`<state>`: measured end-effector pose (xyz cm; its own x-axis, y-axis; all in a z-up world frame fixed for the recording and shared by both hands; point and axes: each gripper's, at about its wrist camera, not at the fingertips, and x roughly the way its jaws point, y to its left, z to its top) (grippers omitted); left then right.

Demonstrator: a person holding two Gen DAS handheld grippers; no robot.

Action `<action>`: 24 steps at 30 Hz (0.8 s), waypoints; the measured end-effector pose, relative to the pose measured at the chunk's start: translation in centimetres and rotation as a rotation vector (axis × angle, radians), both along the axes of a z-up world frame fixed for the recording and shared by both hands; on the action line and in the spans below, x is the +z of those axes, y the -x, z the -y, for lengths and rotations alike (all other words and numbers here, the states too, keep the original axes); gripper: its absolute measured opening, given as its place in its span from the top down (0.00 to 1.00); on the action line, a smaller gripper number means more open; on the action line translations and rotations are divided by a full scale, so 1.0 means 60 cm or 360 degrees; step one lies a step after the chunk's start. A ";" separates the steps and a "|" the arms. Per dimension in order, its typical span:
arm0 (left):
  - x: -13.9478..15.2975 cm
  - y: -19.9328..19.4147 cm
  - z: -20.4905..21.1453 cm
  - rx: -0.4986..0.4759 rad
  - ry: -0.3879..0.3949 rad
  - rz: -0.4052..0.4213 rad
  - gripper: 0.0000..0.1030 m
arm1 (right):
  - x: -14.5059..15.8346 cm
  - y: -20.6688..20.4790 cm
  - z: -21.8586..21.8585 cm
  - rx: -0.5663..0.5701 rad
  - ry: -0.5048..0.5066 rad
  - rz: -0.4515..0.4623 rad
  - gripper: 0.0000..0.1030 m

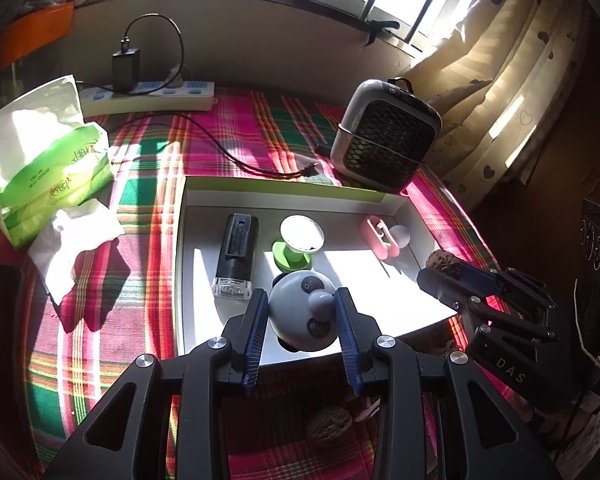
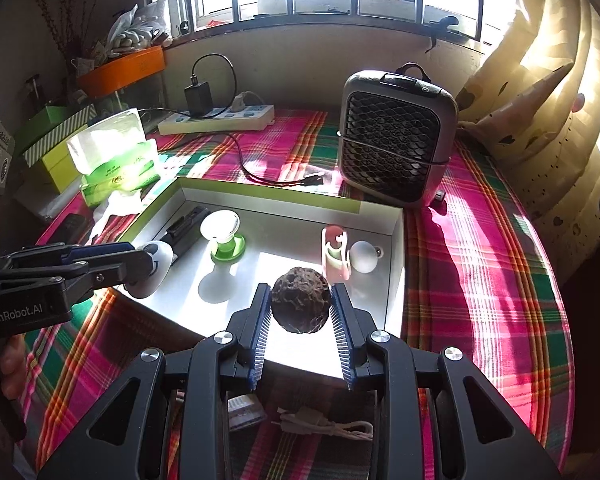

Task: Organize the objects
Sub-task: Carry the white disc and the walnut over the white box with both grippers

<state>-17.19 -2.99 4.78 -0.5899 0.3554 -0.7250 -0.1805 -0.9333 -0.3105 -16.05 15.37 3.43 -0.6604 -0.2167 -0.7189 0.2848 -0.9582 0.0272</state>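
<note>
Panda toy (image 1: 302, 312): underside hidden behind left gripper (image 1: 302, 300) fingers. Walnut (image 1: 440, 260) mostly covered by right gripper (image 1: 458, 276) in left view. Second walnut (image 1: 329, 428) in shadow, outline dim. Tissue pack (image 1: 56, 160) print unreadable. Cable (image 2: 320, 426) partly screened by gripper frame.

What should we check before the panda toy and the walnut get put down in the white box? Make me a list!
1. Left hand-held gripper shut on panda toy: ok.
2. Right hand-held gripper shut on walnut: ok.
3. Bare floor in white box near front: ok.
4. Both loads above the box: ok.
5. Clear of green cup and pink clip: ok.
6. Another walnut outside on the cloth: not ok.
</note>
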 end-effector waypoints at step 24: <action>-0.039 0.057 -0.016 -0.0005 0.0070 0.0056 0.69 | -0.031 0.108 0.037 0.0051 -0.0082 0.0069 0.70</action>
<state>-20.63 -2.02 2.44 -0.5627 0.3244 -0.7604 -0.1733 -0.9456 -0.2753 -22.55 13.18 1.57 -0.6218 -0.1991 -0.7574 0.3147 -0.9491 -0.0089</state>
